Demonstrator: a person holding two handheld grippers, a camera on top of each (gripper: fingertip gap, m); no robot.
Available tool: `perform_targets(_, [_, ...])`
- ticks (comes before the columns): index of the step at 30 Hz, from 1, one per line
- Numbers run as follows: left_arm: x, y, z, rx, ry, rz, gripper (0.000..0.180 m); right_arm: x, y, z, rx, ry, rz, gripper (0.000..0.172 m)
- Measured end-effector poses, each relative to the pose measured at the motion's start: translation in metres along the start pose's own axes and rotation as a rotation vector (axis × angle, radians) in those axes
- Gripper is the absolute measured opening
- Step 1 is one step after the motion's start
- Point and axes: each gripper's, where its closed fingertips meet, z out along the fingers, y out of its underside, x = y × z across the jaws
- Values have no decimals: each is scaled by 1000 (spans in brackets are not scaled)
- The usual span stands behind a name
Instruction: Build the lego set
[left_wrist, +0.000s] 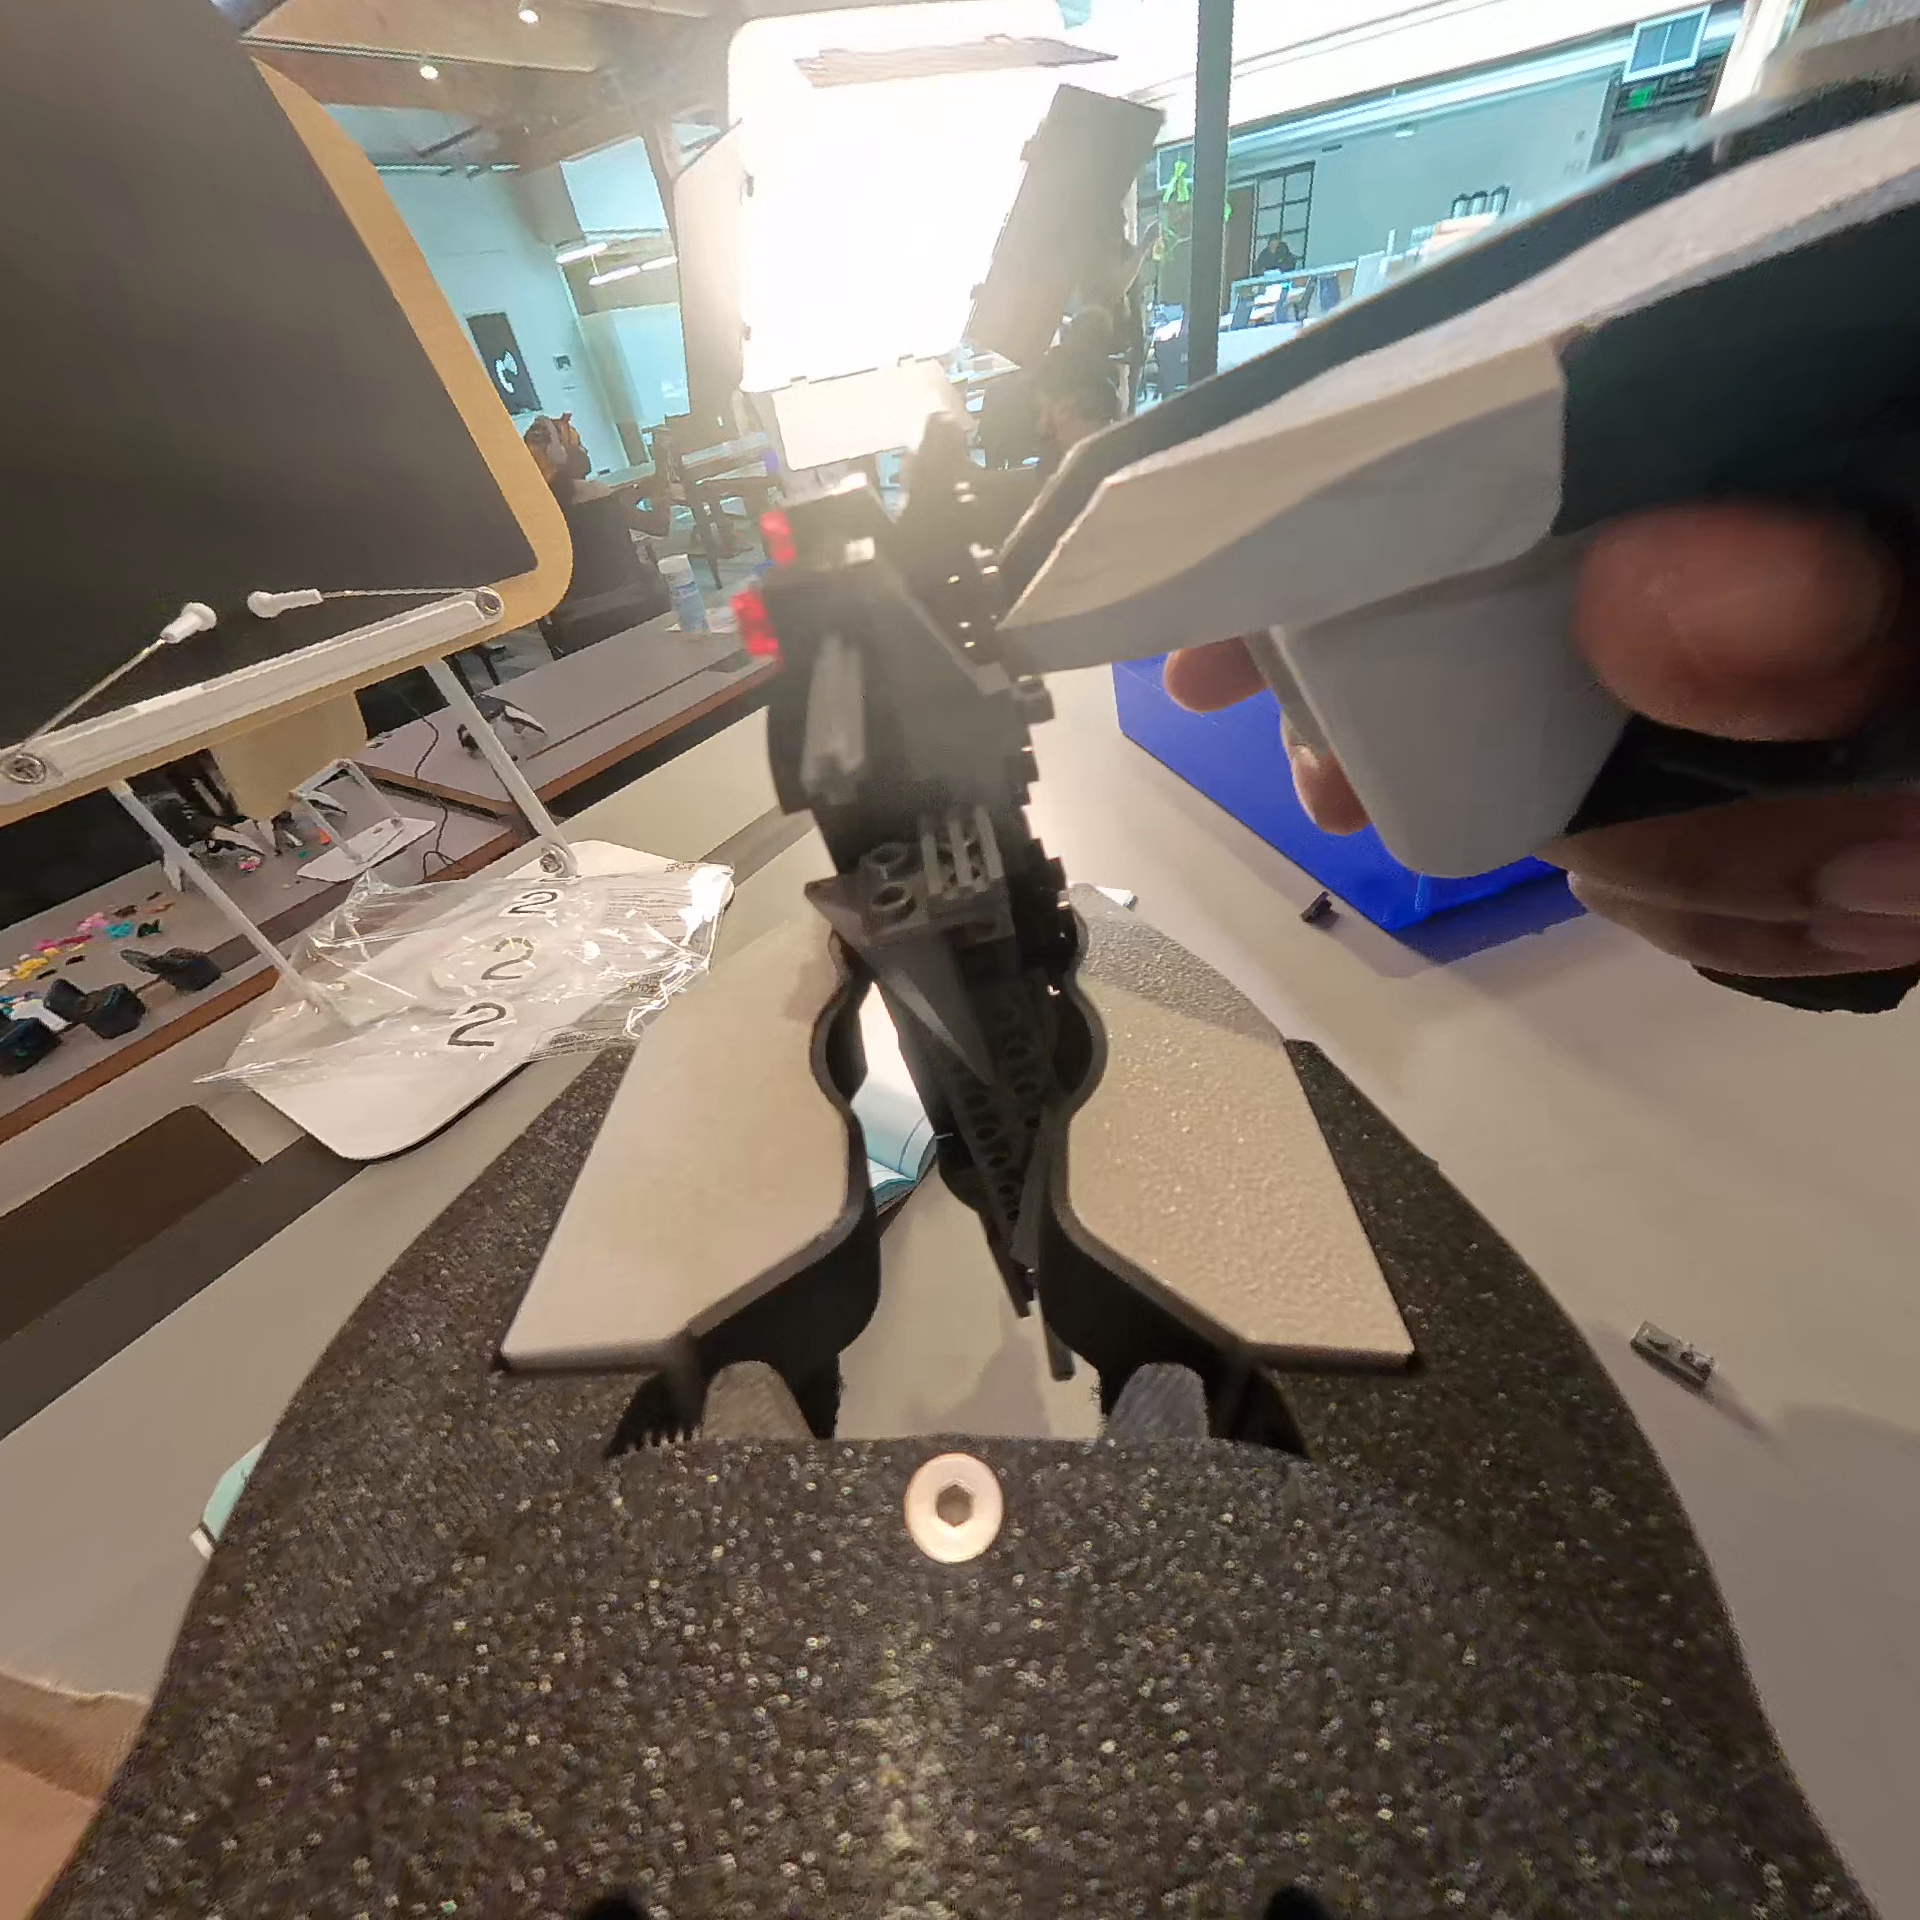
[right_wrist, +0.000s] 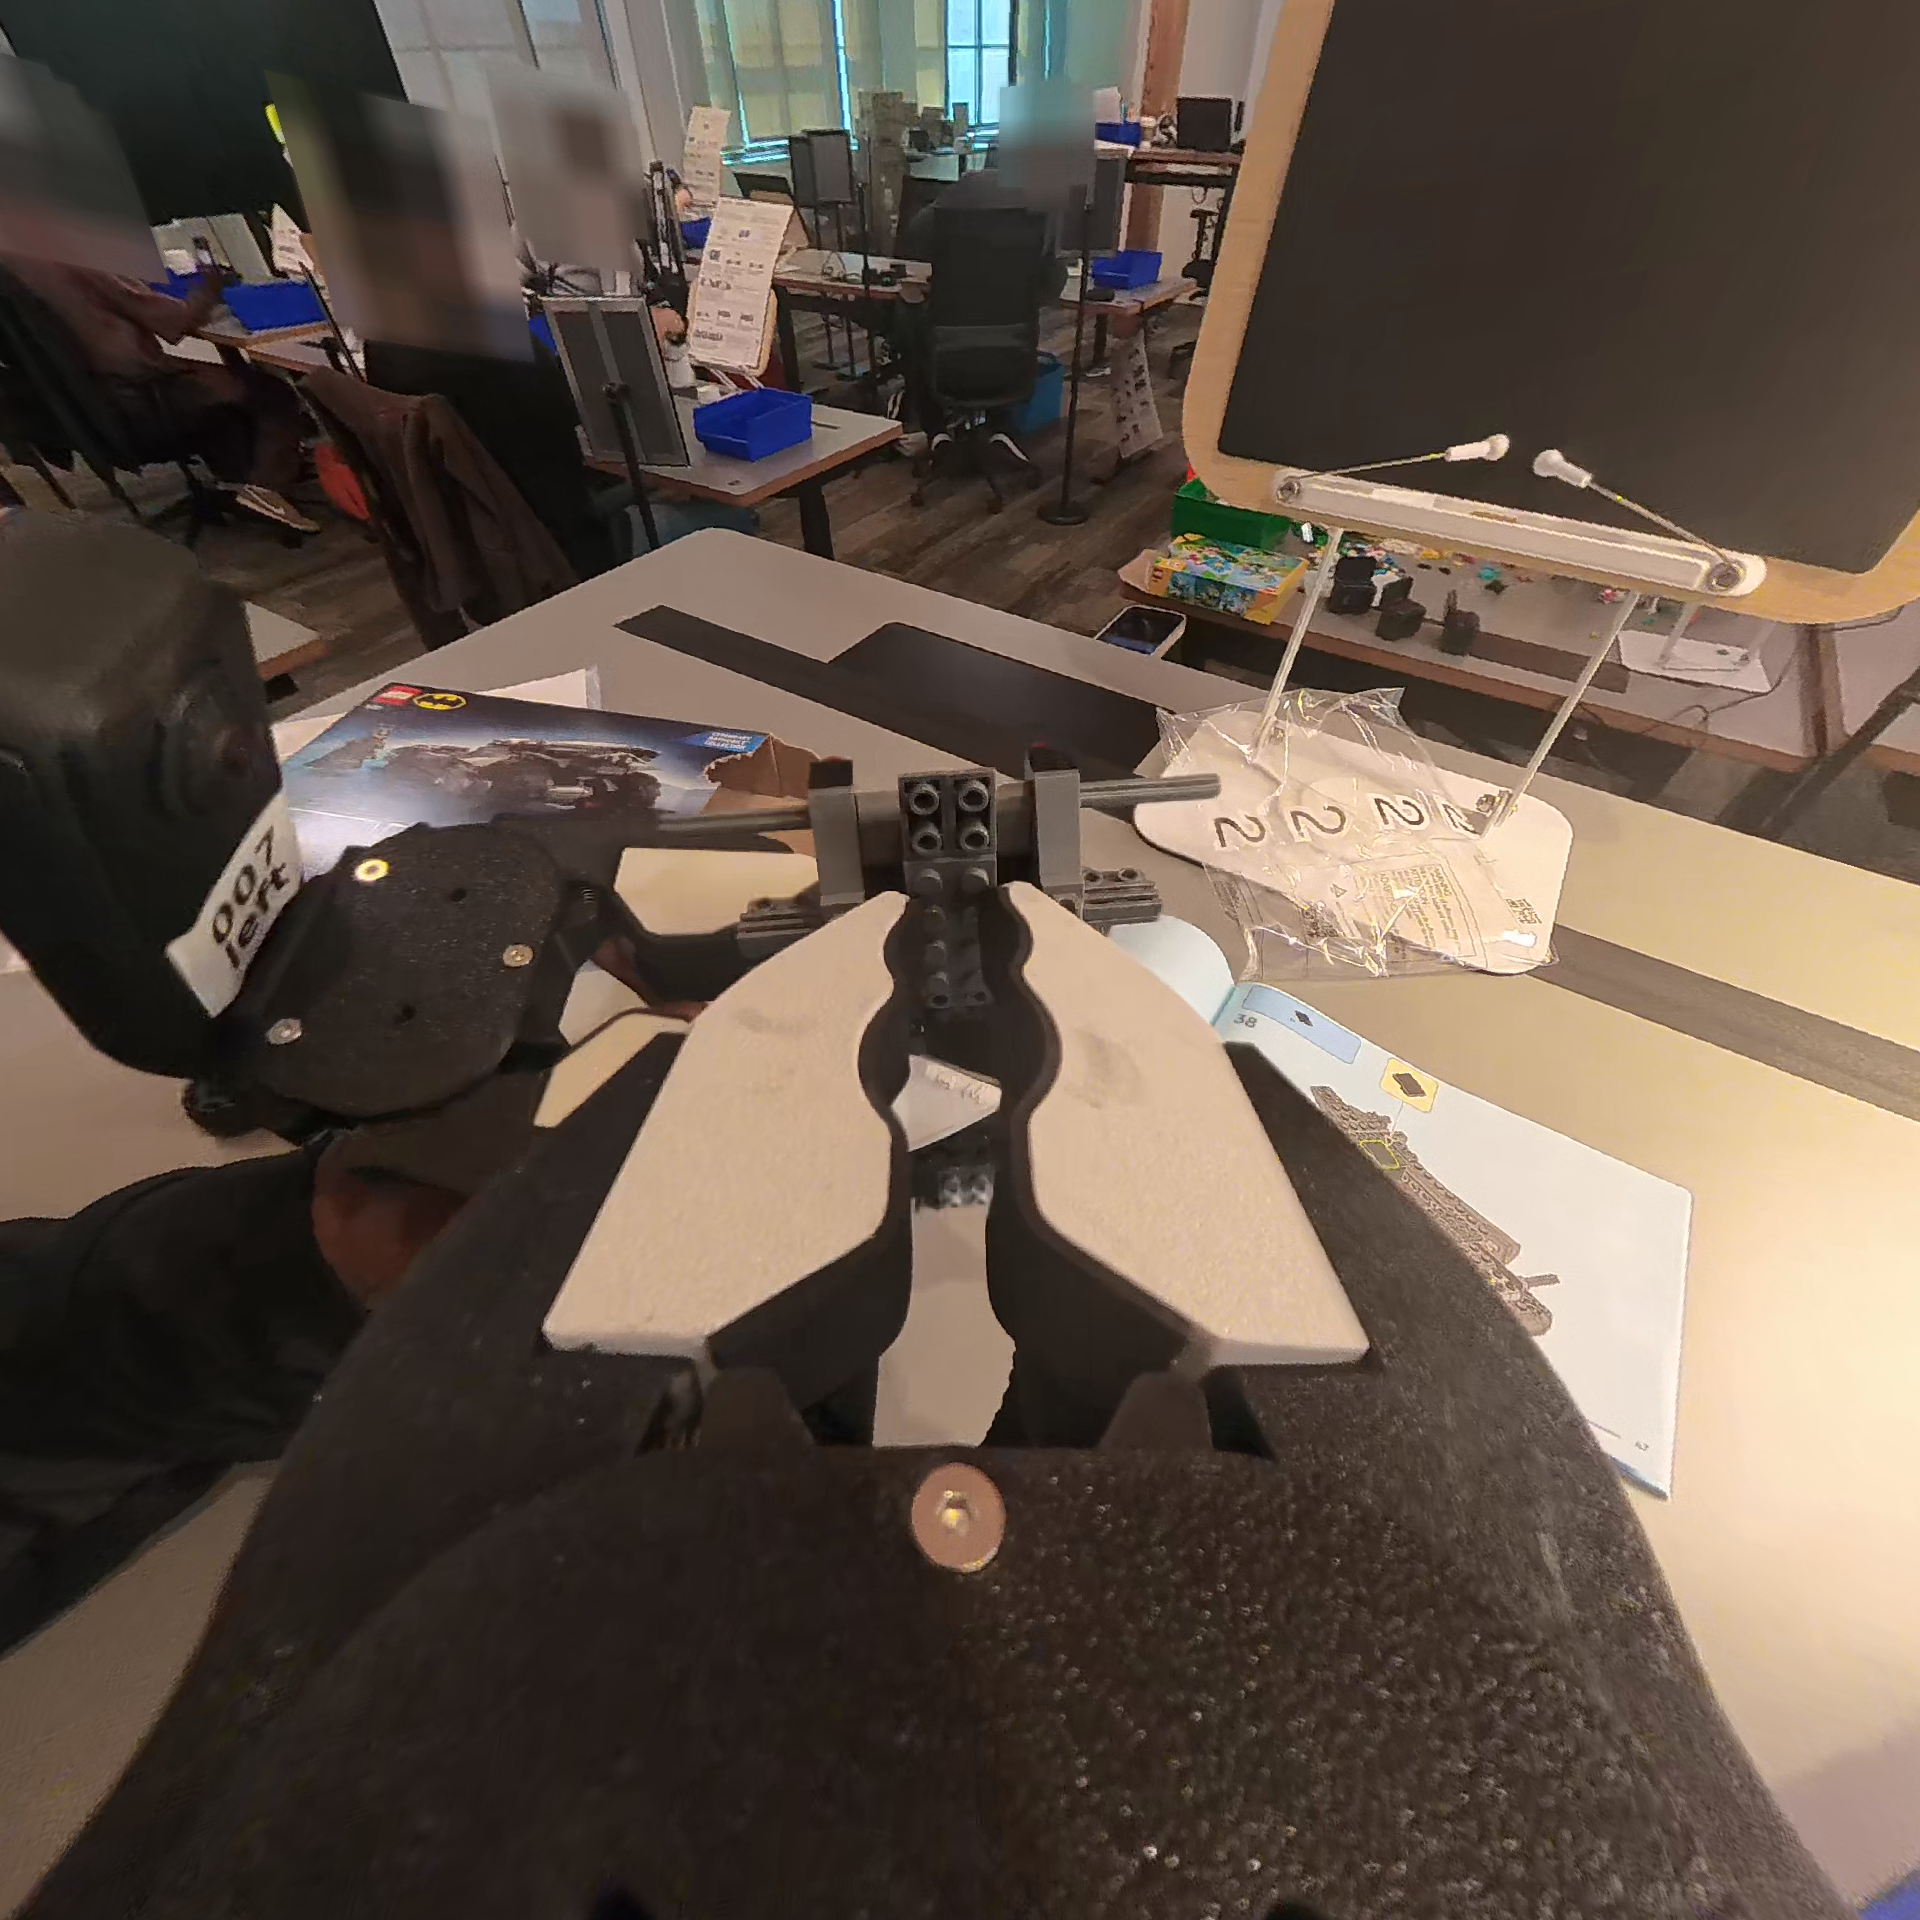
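**Two grippers close on one dark brick model above the table**

The left gripper (left_wrist: 961, 997) has its jaws partly open around the lower end of a dark grey and black brick model (left_wrist: 914, 748), which rises upright and slightly tilted from between its fingers. The model fills the gap there, pressed from both sides. Small red pieces (left_wrist: 764, 582) sit on the model's far upper left.

The right gripper (right_wrist: 951, 935) comes in from the left gripper's upper right, its pale fingertips (left_wrist: 1049, 613) touching the model's studded edge. In its own view its jaws stand narrowly apart, closed on a studded grey strip of the same model, with a grey axle (right_wrist: 1143, 795) crossing just beyond the fingertips. A hand (left_wrist: 1714, 665) wraps that gripper's handle.

Left of the left gripper lie clear plastic bags (left_wrist: 488, 966) on the white base of a board stand (left_wrist: 260, 665). To its right stand a blue bin (left_wrist: 1278, 800) and a small loose grey piece (left_wrist: 1671, 1363) on the table (left_wrist: 1455, 1143). Beneath the right gripper lies an open instruction booklet (right_wrist: 1507, 1226); farther left, a printed box (right_wrist: 499, 769).
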Motion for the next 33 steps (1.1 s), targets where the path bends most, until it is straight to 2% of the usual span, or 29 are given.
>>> perform_targets(2, [-2, 1, 0, -5, -4, 2, 33, 0, 0, 1, 8, -5, 0, 11])
perform_targets(7, [0, 6, 2, -5, 46, -118, 32, 2, 3, 6, 8, 39, -49, 12])
perform_targets(11, [-6, 9, 3, -10, 29, -181, 32, 4, 4, 6, 22, 82, -74, 13])
perform_targets(14, [-8, 7, 2, -1, 26, -189, 32, 7, -1, 4, 65, 96, -59, 13])
perform_targets(29, [1, 4, 3, 28, 60, -194, 32, 4, 2, 9, 53, 122, -98, 12])
perform_targets(33, [1, 4, 2, 35, 47, -152, 32, 2, 2, 7, 56, 105, -93, 12])
